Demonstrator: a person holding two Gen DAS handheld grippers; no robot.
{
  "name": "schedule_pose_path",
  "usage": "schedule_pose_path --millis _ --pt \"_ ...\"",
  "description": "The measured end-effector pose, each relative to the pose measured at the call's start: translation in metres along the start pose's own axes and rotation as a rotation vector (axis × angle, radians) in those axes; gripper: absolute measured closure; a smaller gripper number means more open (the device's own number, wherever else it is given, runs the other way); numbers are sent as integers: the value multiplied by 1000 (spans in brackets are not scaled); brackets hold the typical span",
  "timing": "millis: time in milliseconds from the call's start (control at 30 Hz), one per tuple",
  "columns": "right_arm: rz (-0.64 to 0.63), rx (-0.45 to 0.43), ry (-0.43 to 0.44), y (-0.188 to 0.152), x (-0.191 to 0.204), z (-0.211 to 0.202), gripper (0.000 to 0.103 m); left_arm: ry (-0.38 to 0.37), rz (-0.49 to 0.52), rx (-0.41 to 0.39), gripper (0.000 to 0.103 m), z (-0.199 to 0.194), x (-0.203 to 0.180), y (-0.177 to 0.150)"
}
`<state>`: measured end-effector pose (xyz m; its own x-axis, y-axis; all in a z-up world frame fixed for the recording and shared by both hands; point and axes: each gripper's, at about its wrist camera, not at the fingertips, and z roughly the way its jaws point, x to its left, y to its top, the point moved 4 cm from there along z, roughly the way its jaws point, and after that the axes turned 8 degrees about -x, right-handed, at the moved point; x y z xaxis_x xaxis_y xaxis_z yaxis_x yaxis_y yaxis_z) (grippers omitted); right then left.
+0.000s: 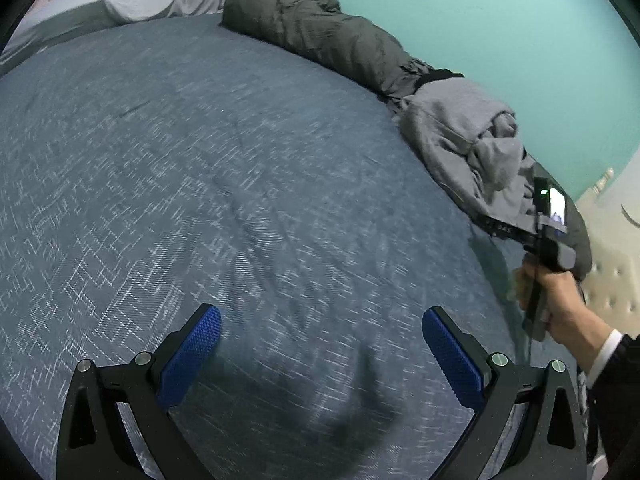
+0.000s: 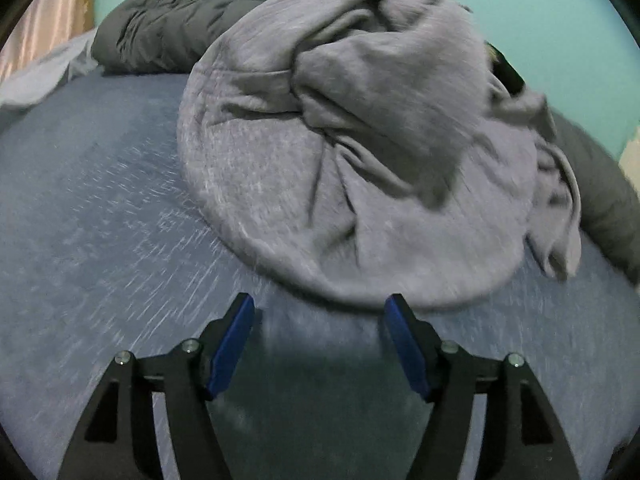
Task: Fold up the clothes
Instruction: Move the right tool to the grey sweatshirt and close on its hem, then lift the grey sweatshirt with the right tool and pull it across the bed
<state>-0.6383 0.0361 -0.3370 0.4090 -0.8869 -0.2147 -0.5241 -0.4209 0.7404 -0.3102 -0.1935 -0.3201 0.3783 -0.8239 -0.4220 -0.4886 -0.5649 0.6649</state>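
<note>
Both fingers of my left gripper (image 1: 322,352) stand wide apart, empty, over the blue bedspread (image 1: 200,180). My right gripper (image 2: 320,344) is likewise spread and empty, just short of the crumpled grey sweatshirt (image 2: 360,184) lying near the teal wall (image 2: 540,12). Only the left view shows my right hand (image 1: 560,304); a dark rolled blanket (image 1: 320,32) lies along the wall.

The left gripper (image 1: 322,344) is hovering with its blue-padded jaws spread wide, gripping nothing. The right gripper (image 2: 319,334) is likewise gaping (empty too), the person's right hand (image 1: 556,300) clutching its handle.
</note>
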Motion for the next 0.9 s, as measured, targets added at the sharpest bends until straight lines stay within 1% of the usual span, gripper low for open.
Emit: schedule_pose_path --millis 33,67,100,133,167,200,333,400,500,600,700,833,900 --pt "-10 15 -4 -1 3 7 35 2 -2 -2 0 1 2 0" --pt "-20 29 -8 -2 6 14 38 3 -1 -3 0 2 3 1" --pt "-23 40 -8 -2 8 19 57 5 0 -4 0 2 4 1" --pt "3 32 11 -1 7 17 87 6 1 -5 0 3 5 1" --pt "24 23 29 0 6 14 96 4 2 -2 0 3 5 1" --pt "26 10 43 1 3 3 100 1 3 4 0 4 4 -1" --pt "34 -42 98 5 -7 -38 101 -16 -3 26 0 1 1 -3" --pt "40 -68 124 10 -14 -61 101 -25 2 9 0 -6 -4 -2" --pt "60 -115 165 21 -27 -107 101 -31 12 -12 0 -17 -10 -2" --pt "85 -158 235 24 -29 -157 101 -36 14 -37 0 -31 -14 2" --pt "111 -178 291 16 -30 -207 101 -33 31 -77 0 -48 -20 5" --pt "163 -195 351 5 -22 -265 101 -54 16 -94 0 -75 -26 -1" --pt "176 -198 380 -4 -17 -292 101 -49 26 -97 0 -88 -25 -9"
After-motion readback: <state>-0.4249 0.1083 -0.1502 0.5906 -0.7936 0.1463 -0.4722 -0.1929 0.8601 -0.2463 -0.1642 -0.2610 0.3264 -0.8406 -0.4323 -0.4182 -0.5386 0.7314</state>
